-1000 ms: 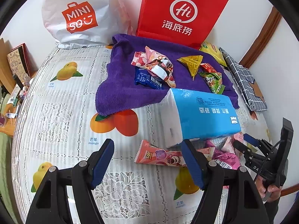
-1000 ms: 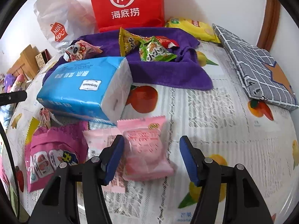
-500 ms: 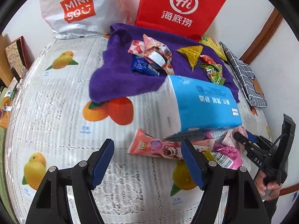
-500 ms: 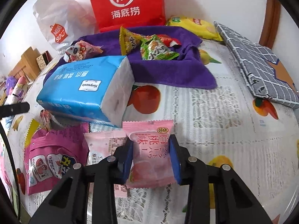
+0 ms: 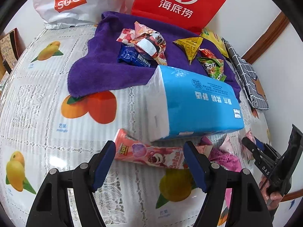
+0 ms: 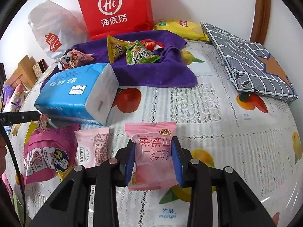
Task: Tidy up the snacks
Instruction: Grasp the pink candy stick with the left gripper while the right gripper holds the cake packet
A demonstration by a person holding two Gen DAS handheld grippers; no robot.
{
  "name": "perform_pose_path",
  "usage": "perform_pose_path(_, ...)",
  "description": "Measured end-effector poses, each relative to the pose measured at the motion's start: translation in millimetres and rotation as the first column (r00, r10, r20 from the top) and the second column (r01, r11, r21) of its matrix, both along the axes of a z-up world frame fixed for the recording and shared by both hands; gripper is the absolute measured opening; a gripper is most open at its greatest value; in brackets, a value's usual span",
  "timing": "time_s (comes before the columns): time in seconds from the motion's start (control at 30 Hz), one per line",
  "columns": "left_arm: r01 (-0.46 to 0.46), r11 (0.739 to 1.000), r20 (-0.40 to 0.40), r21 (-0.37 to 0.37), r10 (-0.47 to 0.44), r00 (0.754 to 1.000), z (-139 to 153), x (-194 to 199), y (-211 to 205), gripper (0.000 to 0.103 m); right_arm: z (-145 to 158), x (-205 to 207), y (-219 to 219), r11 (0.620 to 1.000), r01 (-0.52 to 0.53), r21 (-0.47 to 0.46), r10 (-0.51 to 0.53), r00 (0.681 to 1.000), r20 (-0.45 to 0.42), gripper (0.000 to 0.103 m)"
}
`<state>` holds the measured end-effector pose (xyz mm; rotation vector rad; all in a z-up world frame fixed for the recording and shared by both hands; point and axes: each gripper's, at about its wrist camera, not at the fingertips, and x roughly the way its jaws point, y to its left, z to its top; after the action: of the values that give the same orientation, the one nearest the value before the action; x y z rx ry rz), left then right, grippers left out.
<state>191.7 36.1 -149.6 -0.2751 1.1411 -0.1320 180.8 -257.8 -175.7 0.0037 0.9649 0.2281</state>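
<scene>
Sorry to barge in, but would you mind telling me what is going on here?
A person with two handheld grippers is sorting snacks on a fruit-print tablecloth. The right gripper is shut on a pink peach snack packet. The left gripper is open, hovering over a long pink character packet beside the blue tissue pack.

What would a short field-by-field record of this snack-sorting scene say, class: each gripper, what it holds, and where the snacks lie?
right gripper: shut on peach snack
left gripper: open, holding nothing, over long pink packet
towel: purple, holds several snacks, including green packet and blue packet
tissue pack: blue, between towel and near snacks
near snacks: magenta bag, pale pink packet
behind towel: red bag, white bag
</scene>
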Motion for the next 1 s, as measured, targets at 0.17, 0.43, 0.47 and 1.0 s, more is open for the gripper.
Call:
perform_pose_path(0.17, 0.01, 0.999, -0.02, 0.037, -0.009, 1.0, -8, 7, -9, 0.072, -3, 2, -1, 1.0, -0.001, 0.006, 0.001, 1.0, -0.005, 0.036)
perform_pose_path(0.43, 0.019, 0.998, -0.05, 0.062, -0.016, 0.999, -12, 5, -5, 0.073, -5, 2, 2, 1.0, -0.011, 0.007, 0.011, 1.0, -0.004, 0.036)
perform_pose_path(0.47, 0.012, 0.999, -0.049, 0.053, -0.009, 0.999, -12, 5, -4, 0.072, -5, 3, 3, 1.0, -0.012, 0.008, 0.012, 1.0, -0.005, 0.036)
perform_pose_path(1.0, 0.023, 0.992, -0.068, 0.127, -0.014, 0.998, -17, -1, -6, 0.072, -4, -2, 0, 1.0, -0.007, 0.0, 0.007, 1.0, -0.003, 0.036)
